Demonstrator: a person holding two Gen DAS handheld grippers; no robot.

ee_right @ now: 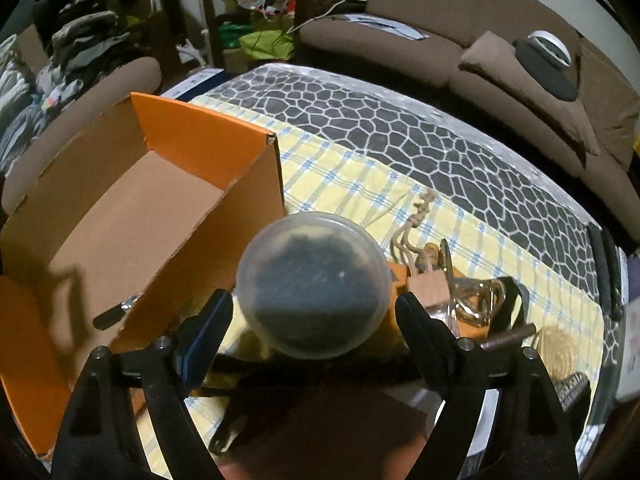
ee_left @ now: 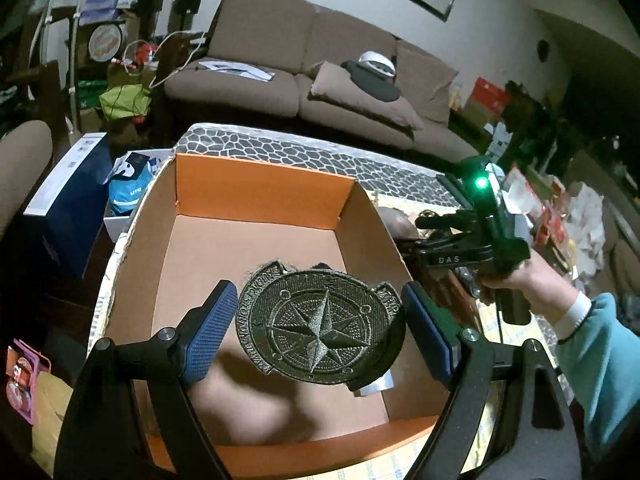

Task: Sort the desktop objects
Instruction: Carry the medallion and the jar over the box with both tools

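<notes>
Behind the work area: brown sofa (ee_left: 280,40) along the wall, cushion and papers on it.

Table (ee_right: 400,128): grey pebble-pattern cover, with a yellow checked cloth (ee_right: 340,184) laid over the near part.

Orange box (ee_left: 256,196): open top, plain card inside, standing on the cloth at the table's left end. The right wrist view shows a black-handled tool (ee_right: 112,316) lying on the box floor near its right wall.

Left gripper (ee_left: 320,292): above the open box, pointing down into it. Both blue pads meet the rim of the compass disc (ee_left: 320,324), so the claw is clamped on it. The disc is round and dark, with a raised star and lettering around the edge. It hangs clear of the box floor, and its shadow falls below it.

Right gripper (ee_right: 314,298): just outside the box's right wall, over the cloth. Fingers stand wide with the round jar (ee_right: 312,284) between them. The jar has a clear lid, dark contents, and faces the camera. A thin sliver of cloth shows between the left pad and the jar. Whether the pads press on the jar: cannot tell.

Right hand (ee_left: 516,280): wrapped around the gripper handle, teal sleeve (ee_left: 600,340) behind it.

Small items on the cloth just right of the jar: knotted cord (ee_right: 416,236), a glass piece (ee_right: 476,300).
</notes>
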